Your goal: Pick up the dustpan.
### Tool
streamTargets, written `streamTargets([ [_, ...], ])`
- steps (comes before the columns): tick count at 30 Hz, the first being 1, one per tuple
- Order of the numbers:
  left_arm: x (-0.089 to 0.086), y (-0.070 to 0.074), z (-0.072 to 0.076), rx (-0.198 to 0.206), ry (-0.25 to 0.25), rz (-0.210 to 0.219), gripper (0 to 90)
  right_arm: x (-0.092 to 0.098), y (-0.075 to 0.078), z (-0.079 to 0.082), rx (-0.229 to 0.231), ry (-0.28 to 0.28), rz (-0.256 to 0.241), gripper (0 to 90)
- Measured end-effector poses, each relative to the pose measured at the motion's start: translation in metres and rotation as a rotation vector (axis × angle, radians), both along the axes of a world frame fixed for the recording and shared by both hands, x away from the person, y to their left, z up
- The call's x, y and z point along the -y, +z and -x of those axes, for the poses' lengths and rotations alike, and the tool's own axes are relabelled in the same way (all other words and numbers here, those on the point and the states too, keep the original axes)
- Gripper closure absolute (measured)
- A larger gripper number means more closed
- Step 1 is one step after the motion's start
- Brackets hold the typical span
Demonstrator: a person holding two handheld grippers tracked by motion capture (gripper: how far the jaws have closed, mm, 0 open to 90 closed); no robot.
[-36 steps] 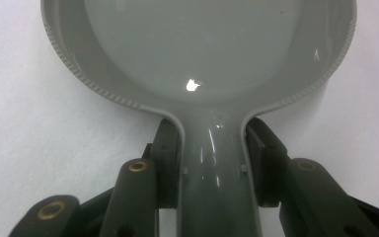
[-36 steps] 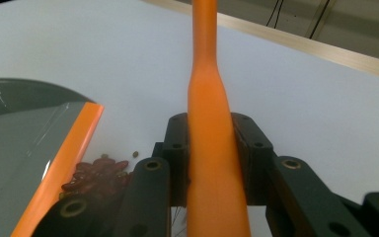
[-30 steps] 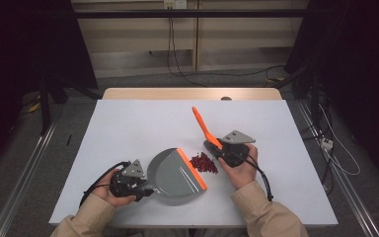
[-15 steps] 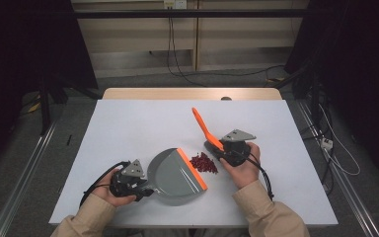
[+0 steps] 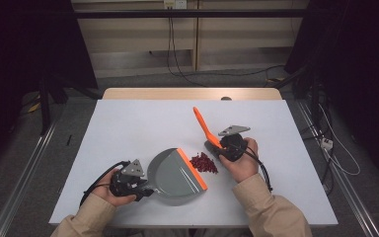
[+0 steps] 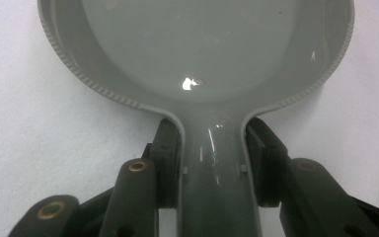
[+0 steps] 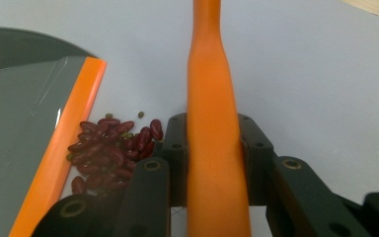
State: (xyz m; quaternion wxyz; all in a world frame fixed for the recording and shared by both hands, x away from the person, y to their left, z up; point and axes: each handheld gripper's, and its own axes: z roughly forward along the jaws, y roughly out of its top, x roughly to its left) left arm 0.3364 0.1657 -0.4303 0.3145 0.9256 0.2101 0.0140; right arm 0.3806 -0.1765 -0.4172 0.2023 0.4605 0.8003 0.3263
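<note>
While the beans are sitting heaped against the dustpan lip, hardly shifted from a second ago, I am clamping the brush in my right gripper and the pan handle in my left gripper, sweep still pending.

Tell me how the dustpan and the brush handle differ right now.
The dustpan is grey with an orange lip and lies flat on the table; the brush handle is all orange and angles up off it. The dustpan is broad and round, the brush handle slim. Shared: each is clamped by a gripper, left gripper and right gripper.
</note>
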Motion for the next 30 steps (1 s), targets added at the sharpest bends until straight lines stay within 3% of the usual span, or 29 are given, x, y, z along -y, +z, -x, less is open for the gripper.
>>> streamTargets([
  [11,-0.003,-0.003,0.0,-0.038,0.036,0.033,61.7,-0.013,-0.004,0.013,0.043,-0.036,-0.001,71.3],
  [19,-0.014,0.001,0.005,-0.038,0.049,0.03,52.4,-0.016,-0.005,0.016,0.053,-0.052,0.002,71.3],
  [28,-0.015,0.005,0.007,-0.048,0.053,0.013,61.7,-0.024,-0.006,0.019,0.06,-0.064,0.004,71.3],
  [30,-0.014,0.006,0.006,-0.046,0.052,0.005,62.0,-0.025,-0.006,0.019,0.052,-0.067,-0.022,71.3],
])
